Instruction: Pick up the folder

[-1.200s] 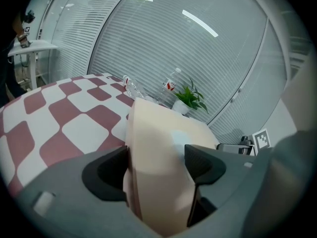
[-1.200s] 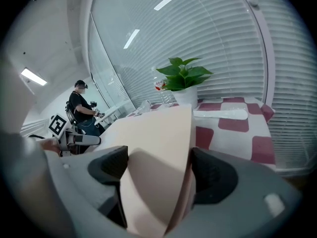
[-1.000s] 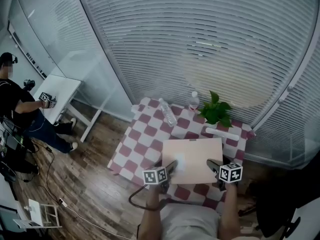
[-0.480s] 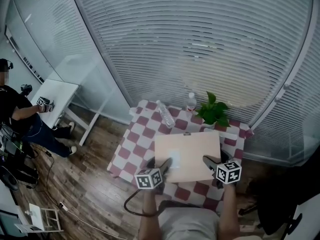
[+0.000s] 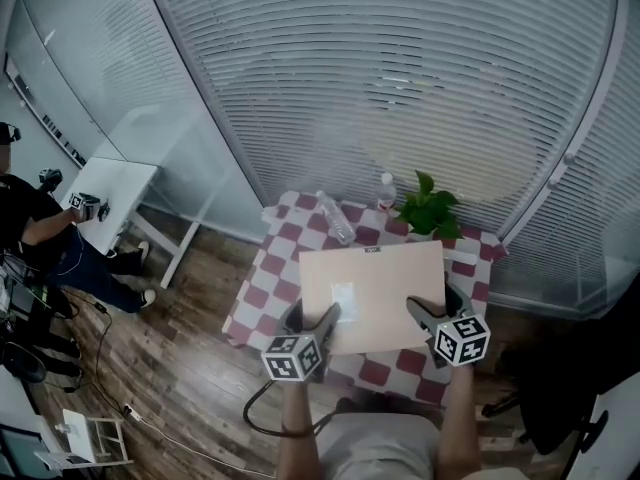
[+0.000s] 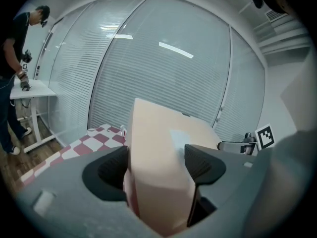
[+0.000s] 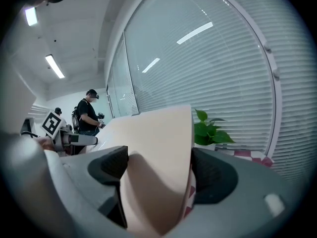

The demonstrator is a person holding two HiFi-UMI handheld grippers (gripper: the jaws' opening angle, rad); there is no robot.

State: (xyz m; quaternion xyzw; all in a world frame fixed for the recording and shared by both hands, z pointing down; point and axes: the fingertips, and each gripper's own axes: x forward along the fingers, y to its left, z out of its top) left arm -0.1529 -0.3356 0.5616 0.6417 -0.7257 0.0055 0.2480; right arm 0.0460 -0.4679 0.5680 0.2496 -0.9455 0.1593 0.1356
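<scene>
The folder [image 5: 372, 296], a plain beige board, is being held up over the red-and-white checked table [image 5: 262, 286], with both grippers biting on its near edge. The left gripper [image 5: 322, 323] is clamping it at about 7 o'clock, its 2 dark jaws pressing on either face of the folder. The right gripper [image 5: 420, 313] is doing the same at about 5 o'clock, jaws closed onto the folder. The far edge is pointing toward the blinds at 12 o'clock. Past it, at 1 o'clock, a green plant [image 5: 432, 211] is standing on the table, with 1 upright bottle [image 5: 387, 193] just beside it. At 11 o'clock a second bottle [image 5: 336, 222] is lying on its side. Way over at 9 o'clock, a person [image 5: 30, 223] in black is working at a white desk [image 5: 110, 183].
</scene>
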